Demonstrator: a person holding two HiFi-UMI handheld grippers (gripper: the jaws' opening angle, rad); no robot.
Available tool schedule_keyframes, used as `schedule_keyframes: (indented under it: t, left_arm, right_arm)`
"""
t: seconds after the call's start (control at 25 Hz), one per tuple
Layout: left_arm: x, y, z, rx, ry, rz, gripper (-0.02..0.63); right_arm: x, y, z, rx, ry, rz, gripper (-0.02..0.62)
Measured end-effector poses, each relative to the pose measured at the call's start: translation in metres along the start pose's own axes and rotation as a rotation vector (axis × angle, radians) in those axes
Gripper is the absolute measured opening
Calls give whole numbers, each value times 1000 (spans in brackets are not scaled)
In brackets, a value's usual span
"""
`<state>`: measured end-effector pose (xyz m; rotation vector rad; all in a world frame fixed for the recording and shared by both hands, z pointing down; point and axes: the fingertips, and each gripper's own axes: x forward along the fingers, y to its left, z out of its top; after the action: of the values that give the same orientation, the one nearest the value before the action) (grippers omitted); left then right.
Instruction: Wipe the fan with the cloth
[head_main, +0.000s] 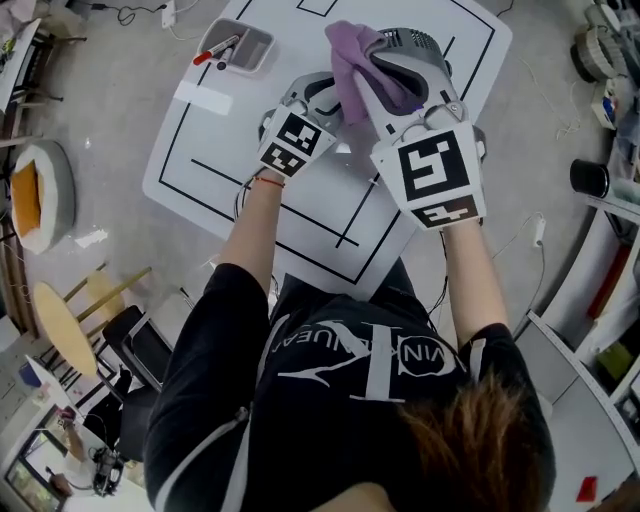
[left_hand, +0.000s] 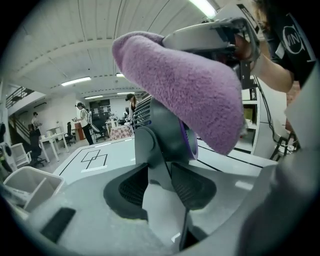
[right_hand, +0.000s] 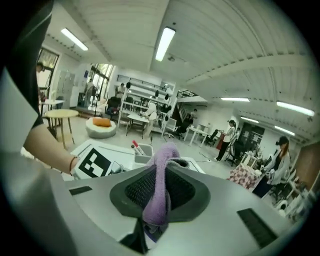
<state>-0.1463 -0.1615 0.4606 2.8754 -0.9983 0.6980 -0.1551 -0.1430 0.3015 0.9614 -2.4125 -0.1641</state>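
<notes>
Fan (head_main: 415, 45) is stood toward the far side of the white tabletop (head_main: 215, 165), with its grey stem clamped between the pads of the left claw (left_hand: 159, 182). Cloth (head_main: 350, 60), purple and fluffy, is pinched at a fold by the right claw (right_hand: 160, 172) and held over the fan's head. Actual contact cannot be confirmed from these views. Step in hand is judged to be the pass over the top of the housing. To be done well, the stem should be held firm so the fan is not tipped or slid. The cloth should be drawn with light pressure along the housing's curve, its loose flap laid flat rather than bunched. The grille should be followed, not snagged. A hard pull is best avoided, since the cloth could be dragged out of the pads. Around: a grey tray (head_main: 255, 62) with a red pen (head_main: 218, 50) is set at the tabletop's far left, well apart, so no obstruction is expected there. Both claws are crowded near the fan, so a clash between them is the main thing to be watched.
</notes>
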Motion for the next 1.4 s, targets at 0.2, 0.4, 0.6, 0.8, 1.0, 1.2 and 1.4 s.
schedule_keyframes:
  t: [0.2,0.4,0.6,0.8,1.0,1.2,1.4]
  left_arm:
    - [0,2,-2,-34,-22,15,140]
    - [0,2,-1,-44,-22,17,132]
    - [1,2,-2,-54,-14,19,130]
    - [1,2,-2,-56,-7,26,129]
    - [1,2,-2,-55,-1,29,129]
    - [1,1,-2,-56,6,35,127]
    - [2,1,-2,-63,10,38,126]
  right_arm:
    - [26,18,-11,-194,120,39,60]
    - [23,5,-12,-234,127,-23,61]
    - [12,-14,-9,-212,109,-77,61]
    - [-1,-33,-12,-142,84,-111,61]
    - [-12,-48,-16,-95,67,-143,61]
    - [-24,-64,-24,-47,61,-178,61]
    - [-37,-81,-38,3,62,-222,60]
